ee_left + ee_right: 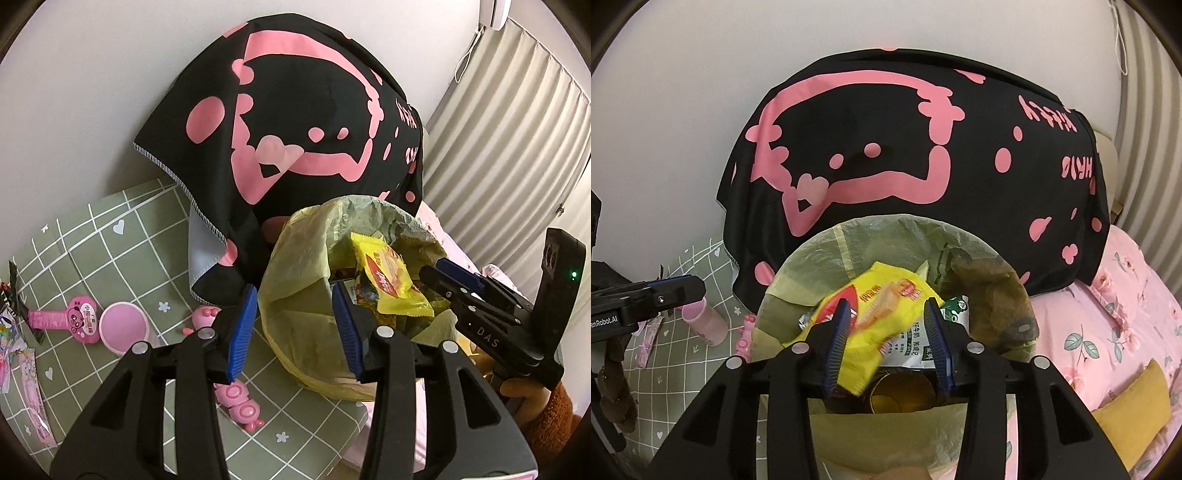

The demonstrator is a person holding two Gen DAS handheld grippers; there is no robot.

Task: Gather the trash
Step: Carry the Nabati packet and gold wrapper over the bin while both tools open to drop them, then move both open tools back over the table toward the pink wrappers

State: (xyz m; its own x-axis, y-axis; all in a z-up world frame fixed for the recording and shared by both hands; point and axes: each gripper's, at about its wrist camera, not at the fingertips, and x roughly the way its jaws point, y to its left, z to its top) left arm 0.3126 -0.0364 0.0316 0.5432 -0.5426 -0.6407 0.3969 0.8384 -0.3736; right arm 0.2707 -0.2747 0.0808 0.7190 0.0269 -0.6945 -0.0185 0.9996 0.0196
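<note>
Home bedroom. Pink flower bedsheet (1126, 295) right of tongs, striped curtain (517, 129) far right, pink toys (236, 398) on green mat (92, 236) left.

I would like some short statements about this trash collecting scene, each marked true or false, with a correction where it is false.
1. The right gripper is above the open trash bag. True.
2. The yellow snack wrapper lies on the green checked mat. False: it is in the mouth of the bag, between the right gripper's open jaws.
3. The left gripper is shut on the bag. False: its jaws stand open around the bag's near rim.
4. A pink cup stands on the green checked mat. True.
5. The cloth behind the bag is plain white. False: it is black with pink print.
</note>
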